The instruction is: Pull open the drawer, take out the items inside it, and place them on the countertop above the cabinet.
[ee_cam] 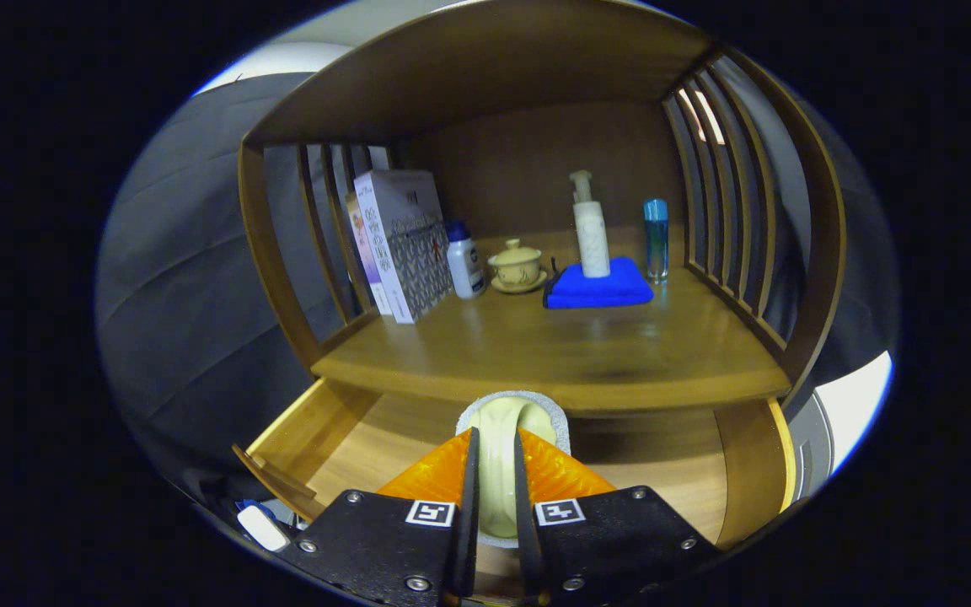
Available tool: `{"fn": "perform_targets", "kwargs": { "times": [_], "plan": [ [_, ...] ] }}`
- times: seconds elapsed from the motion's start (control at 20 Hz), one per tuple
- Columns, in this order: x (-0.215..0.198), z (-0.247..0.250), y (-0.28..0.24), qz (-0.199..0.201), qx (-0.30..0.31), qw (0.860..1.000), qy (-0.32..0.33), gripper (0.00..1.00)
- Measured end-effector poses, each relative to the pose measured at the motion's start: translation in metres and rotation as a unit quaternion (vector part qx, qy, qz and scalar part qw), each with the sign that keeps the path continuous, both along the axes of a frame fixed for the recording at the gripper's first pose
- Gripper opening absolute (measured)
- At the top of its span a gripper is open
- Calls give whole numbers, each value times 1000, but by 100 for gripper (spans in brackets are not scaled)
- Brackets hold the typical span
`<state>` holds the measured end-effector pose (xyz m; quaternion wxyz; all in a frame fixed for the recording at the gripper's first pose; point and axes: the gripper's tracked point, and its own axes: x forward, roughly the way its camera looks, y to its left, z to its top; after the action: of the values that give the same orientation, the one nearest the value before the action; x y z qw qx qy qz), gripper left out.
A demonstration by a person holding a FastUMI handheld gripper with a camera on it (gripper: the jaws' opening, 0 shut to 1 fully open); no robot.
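**Cream object pinched above the open drawer**

While the drawer (342, 438) stands pulled out below the cabinet, its pale wooden floor and side walls show on both sides of the gripper (494, 472). Above it runs the countertop (553, 354), a glossy brown wooden surface set inside a shelf alcove with a curved wooden roof, a plain back panel and slatted sides. Grey cloth hangs beyond the slats to the left.

At the back of the countertop stands a row of things: patterned boxes (397, 244) leaning against the left slats, a small white bottle with a blue cap (464, 260) just beside them, a lidded cream teacup on a saucer (517, 265), a folded blue cloth (597, 285) with a white pump bottle (591, 228) standing on it, and a slim blue bottle (656, 240) near the right slats.

The object in the claw is a smooth, glossy cream piece with a rounded top (498, 438), backed by a speckled grey rim; what it is exactly cannot be told. It sits between the two fingers, which are drawn close and press on it from both sides. Its rounded end pokes out just ahead of the fingertips, in front of the countertop's front edge and over the open drawer, well apart from the row at the back.
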<state>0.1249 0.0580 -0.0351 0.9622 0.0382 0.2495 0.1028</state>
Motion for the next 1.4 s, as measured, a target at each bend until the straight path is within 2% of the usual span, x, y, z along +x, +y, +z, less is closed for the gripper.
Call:
{"fn": "perform_targets", "kwargs": {
  "times": [0.35, 0.6, 1.0, 1.3, 1.35, 1.4],
  "plan": [
    [35, 40, 6, -18, 15, 999, -34, 21],
    [70, 56, 6, -44, 11, 997, -57, 21],
    [120, 29, -4, -94, 20, 995, -35, 21],
    [139, 11, -15, -124, 0, 992, -23, 26],
    [140, 9, -19, -128, -3, 992, -22, 30],
    [141, 10, -21, -131, -7, 991, -24, 43]
  ]
}}
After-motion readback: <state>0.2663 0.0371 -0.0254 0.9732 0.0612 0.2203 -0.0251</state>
